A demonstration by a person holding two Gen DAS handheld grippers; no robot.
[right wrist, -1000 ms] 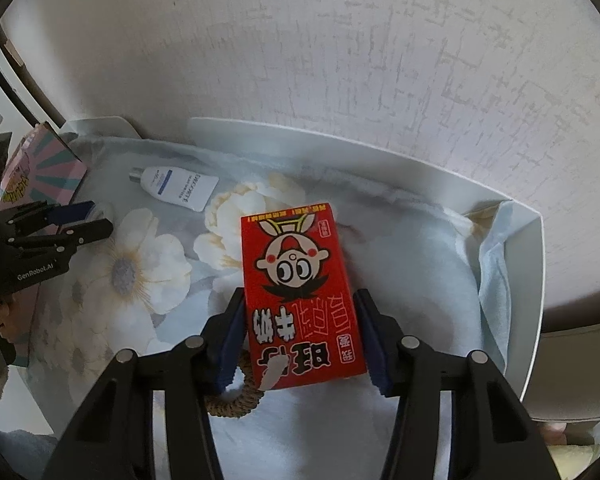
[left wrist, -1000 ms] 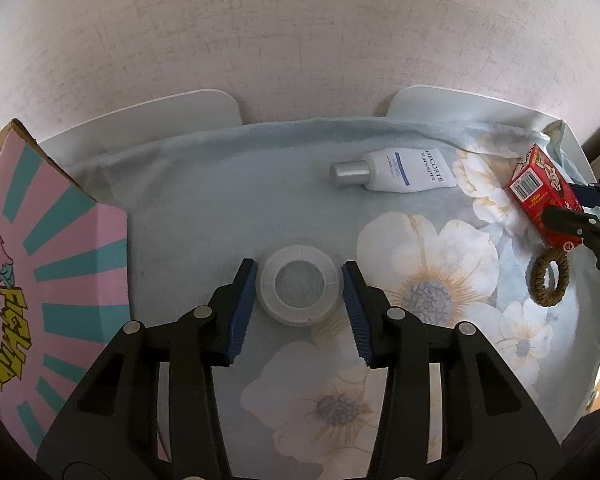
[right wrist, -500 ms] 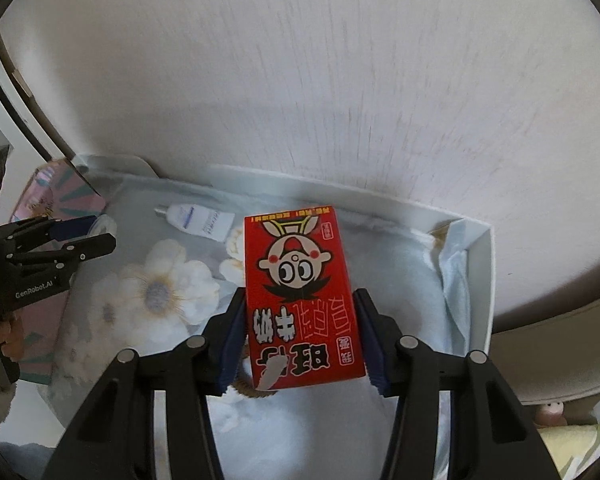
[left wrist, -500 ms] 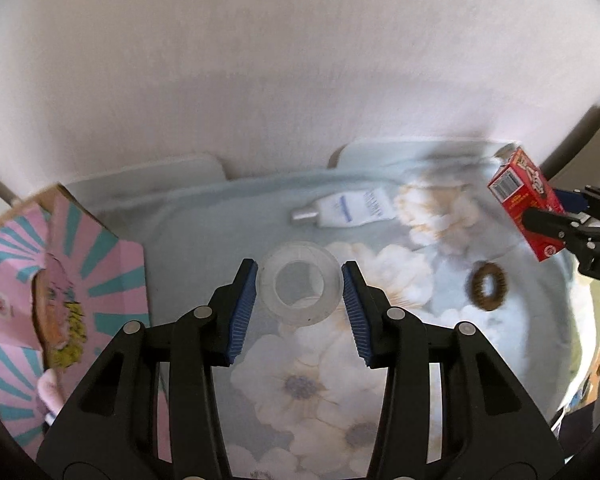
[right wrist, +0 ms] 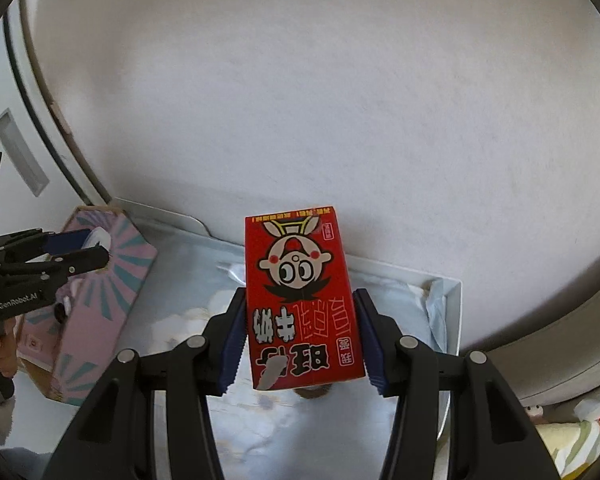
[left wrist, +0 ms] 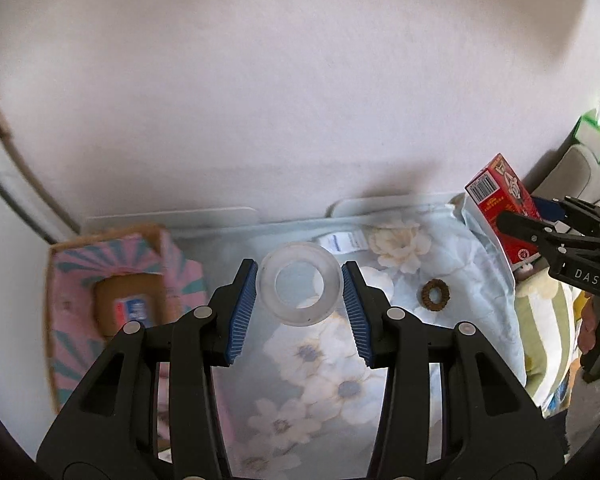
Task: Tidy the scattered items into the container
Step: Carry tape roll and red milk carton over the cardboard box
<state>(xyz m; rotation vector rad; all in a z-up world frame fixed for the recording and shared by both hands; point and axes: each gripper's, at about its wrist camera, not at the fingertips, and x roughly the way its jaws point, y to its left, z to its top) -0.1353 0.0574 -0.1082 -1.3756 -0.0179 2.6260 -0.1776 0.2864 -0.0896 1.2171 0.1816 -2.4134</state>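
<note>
Above the flowered cloth (left wrist: 332, 364), the left gripper (left wrist: 299, 299) clamps a clear ring (left wrist: 299, 284) and the right gripper (right wrist: 300, 336) a red carton (right wrist: 300, 300), both held clear for carrying toward the pink box (left wrist: 80, 280) at frame left.

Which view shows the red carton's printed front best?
The right wrist view: the red carton fills the centre between the right gripper pads, cartoon face fully visible. The left wrist view shows it small at the right edge, barcode end forward.
</note>
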